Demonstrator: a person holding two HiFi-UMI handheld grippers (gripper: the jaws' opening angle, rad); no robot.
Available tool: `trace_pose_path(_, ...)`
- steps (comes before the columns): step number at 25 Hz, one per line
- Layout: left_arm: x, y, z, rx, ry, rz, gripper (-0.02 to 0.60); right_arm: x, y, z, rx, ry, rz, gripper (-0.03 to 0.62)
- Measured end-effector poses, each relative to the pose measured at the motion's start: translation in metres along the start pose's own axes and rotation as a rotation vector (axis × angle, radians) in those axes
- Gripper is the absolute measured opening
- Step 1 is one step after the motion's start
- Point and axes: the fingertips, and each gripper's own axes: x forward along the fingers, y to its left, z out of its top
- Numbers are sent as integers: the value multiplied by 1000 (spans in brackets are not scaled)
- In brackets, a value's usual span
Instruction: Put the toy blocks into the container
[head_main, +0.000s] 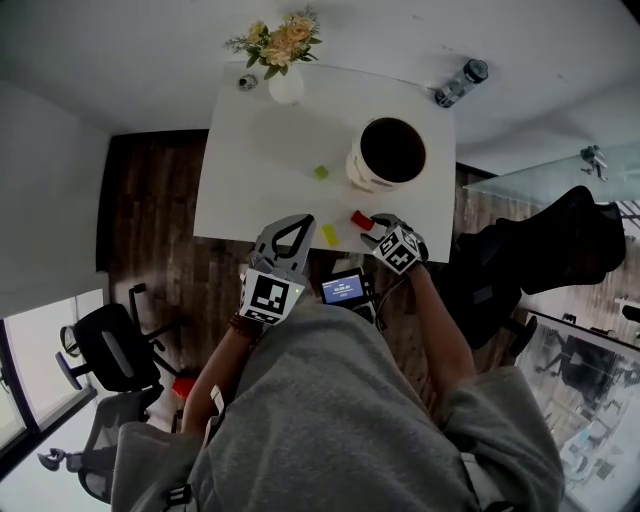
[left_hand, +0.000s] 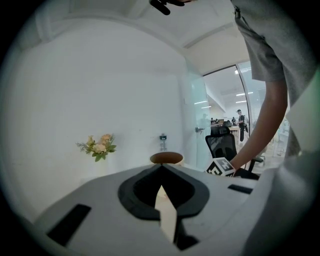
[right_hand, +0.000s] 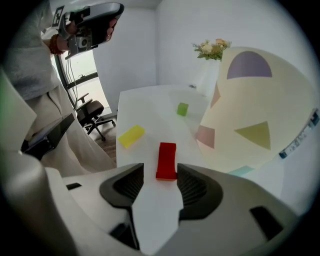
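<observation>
Near the front edge of the table (head_main: 255, 150), towards its right corner, the red block (right_hand: 166, 160) lies flat with its long side running away from the person. The right gripper (right_hand: 159, 181) is over it, jaws wide apart with one on each side of the block's near end, and neither pad touches it. The step in hand looks like the pick-up of this first block. No block can be seen in the container (right_hand: 250, 115), so the task seems barely begun.

The next move calls for lowering the jaws a little further along the block's sides, closing on its narrow width, then lifting it up and over the container's tall rim just beside it on the right. The yellow block (right_hand: 131, 135) lies further left along the same front edge. The green block (right_hand: 183, 109) sits nearer the middle of the table, left of the container.

The right arm reaches forward with the wrist bent, so the gripper points steeply down at the table. The left gripper (left_hand: 161, 169) is closed on nothing, held roughly level above the front edge and apart from every block.
</observation>
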Motion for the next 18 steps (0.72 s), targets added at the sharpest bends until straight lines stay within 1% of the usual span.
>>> trace_pose_path(5,1,-2,2,-7,-7,-3,6,3,0,-2,-19,11,-12,190)
trace_pose_path(7,2,-3,3,-7,-7,-4,6,3,-2,-2,-18,12,-27,163)
trace_pose_path(8,3,-4,3,-7,-8,-5,6,3,-4,-2,-17,12,-36,135)
trace_pose_path(13,8,-6,5,-13,-13,-22,6,1,-4,-1,-26,27,-74,133)
trace_pose_path(18,10,-8,16,-33,-33,-48,6,-17,-6,10,-30,-9,-102,132)
